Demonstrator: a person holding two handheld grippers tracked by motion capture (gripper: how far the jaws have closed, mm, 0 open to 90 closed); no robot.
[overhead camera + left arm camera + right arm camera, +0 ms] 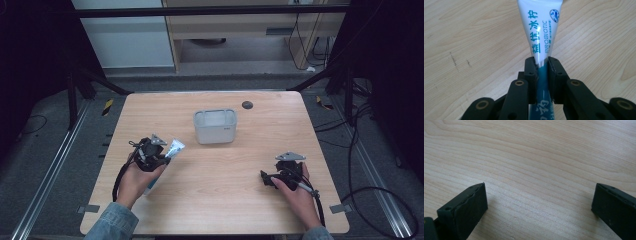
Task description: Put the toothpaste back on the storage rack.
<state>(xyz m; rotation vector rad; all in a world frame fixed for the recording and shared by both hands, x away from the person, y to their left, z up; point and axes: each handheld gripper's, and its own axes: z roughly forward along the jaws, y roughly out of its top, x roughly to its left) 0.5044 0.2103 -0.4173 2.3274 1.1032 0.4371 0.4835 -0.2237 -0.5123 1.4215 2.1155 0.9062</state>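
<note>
A white and teal toothpaste tube (541,30) with "PROBIOTIC" printed on it is pinched between the black jaws of my left gripper (542,62). In the high view the left gripper (159,156) is held above the left half of the wooden table (215,200), and the tube (174,148) pokes out toward the upper right, with its other end showing below the hand. My right gripper (263,177) is at the right front of the table, its jaws wide apart over bare wood with nothing between them (539,202).
A pale grey rectangular bin (215,126) stands at the middle of the table, behind both grippers. A small dark round spot (247,105) lies near the far edge. Metal rails and cables run along the floor on both sides.
</note>
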